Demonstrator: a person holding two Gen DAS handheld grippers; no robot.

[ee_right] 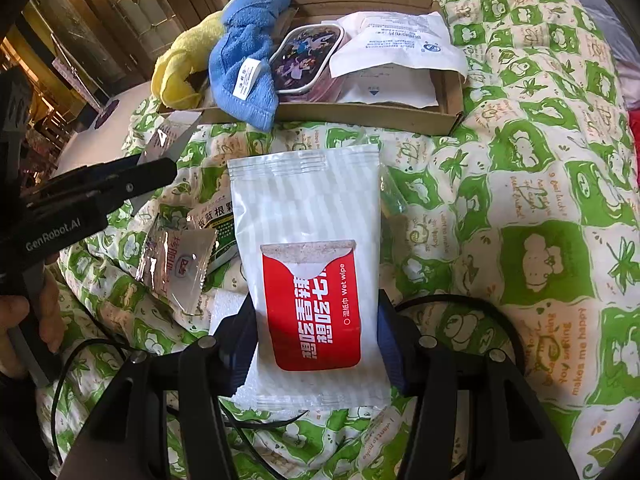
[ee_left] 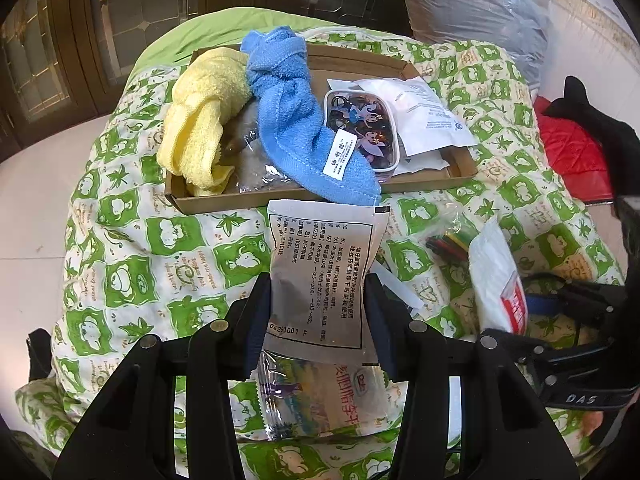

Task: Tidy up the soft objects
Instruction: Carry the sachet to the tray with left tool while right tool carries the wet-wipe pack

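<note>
Wet wipe pack [ee_right: 316, 280] pinched between the right tool [ee_right: 316, 344] pads, half-wide, held above the green quilt [ee_right: 540, 200]; left tool [ee_left: 318, 320] clamps a printed sachet [ee_left: 320, 276] the same way. Loose packets [ee_right: 180, 264] crowd the quilt between them. Beyond, the cardboard tray [ee_left: 432, 186]: blue towel [ee_left: 296, 120] spills over its near edge, yellow towel [ee_left: 196, 120] fills the left, white pouches [ee_right: 392, 44] the right

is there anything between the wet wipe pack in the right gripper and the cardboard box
Nothing visible blocks it. The right gripper holds the wet wipe pack, and only bare quilt lies before the cardboard box. The blue towel drapes over the box's near wall, off to the left.
</note>
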